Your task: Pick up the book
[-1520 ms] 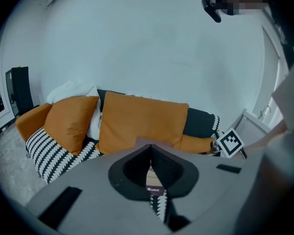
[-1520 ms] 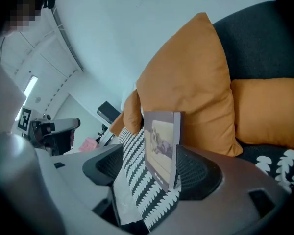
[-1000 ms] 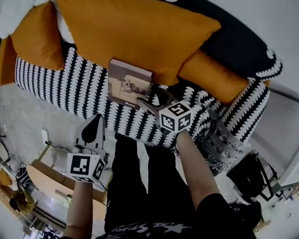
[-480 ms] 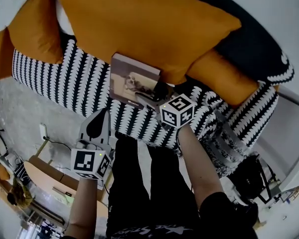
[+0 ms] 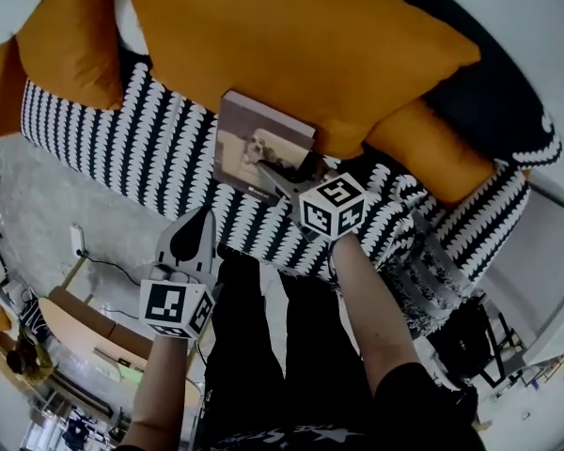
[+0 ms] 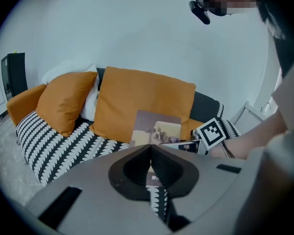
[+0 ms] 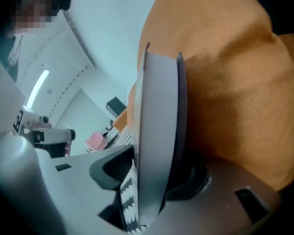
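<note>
Edging the right tool (image 5: 282,173) further onto the book (image 5: 249,144) and narrowing its jaws, now pinching the book's near right corner between both pads. Keeping the left tool (image 5: 190,238) closed, empty, hanging near the sofa (image 5: 150,148) front. Leaving the book propped against the orange cushion (image 5: 291,45); gripping firmly before lifting straight, avoiding slipping.

The book (image 5: 254,153) stands on the sofa (image 5: 122,148) seat, leaning back against the large cushion (image 5: 291,54) behind it. In the head view a smaller cushion (image 5: 61,50) sits at the seat's left end and another cushion (image 5: 432,153) lies right of the book. The person's legs (image 5: 263,346) are before the sofa.
</note>
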A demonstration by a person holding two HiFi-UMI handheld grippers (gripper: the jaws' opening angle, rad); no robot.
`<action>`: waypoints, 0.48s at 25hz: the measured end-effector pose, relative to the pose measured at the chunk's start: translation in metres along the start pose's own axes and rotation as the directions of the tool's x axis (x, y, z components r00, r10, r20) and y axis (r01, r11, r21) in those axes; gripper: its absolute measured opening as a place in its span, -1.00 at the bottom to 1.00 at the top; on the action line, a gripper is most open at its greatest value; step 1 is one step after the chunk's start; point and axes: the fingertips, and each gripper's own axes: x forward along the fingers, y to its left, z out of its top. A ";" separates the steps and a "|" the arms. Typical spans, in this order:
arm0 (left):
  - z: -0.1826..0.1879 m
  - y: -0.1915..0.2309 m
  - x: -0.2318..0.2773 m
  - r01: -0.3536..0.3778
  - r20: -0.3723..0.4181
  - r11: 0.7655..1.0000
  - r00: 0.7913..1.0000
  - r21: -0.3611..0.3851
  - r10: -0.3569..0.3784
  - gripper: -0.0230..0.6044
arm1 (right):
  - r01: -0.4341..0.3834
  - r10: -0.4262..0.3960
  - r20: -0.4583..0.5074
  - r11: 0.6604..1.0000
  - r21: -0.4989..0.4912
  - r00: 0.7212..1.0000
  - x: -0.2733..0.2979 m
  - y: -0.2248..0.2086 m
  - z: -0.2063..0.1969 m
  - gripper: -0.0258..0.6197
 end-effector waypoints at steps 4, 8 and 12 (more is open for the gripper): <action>0.001 -0.005 -0.006 -0.001 0.007 1.000 1.000 0.004 0.001 -0.90 | -0.002 0.002 -0.030 1.000 -0.002 1.000 -0.013 0.006 0.003 -0.36; 0.020 0.001 -0.014 -0.020 0.023 1.000 1.000 -0.006 0.021 -0.91 | -0.006 0.007 -0.036 1.000 0.013 0.999 -0.018 0.021 0.022 -0.41; 0.025 0.006 -0.021 -0.027 0.027 0.999 0.999 -0.019 0.027 -0.91 | 0.007 -0.006 -0.026 0.999 0.049 1.000 -0.025 0.035 0.024 -0.43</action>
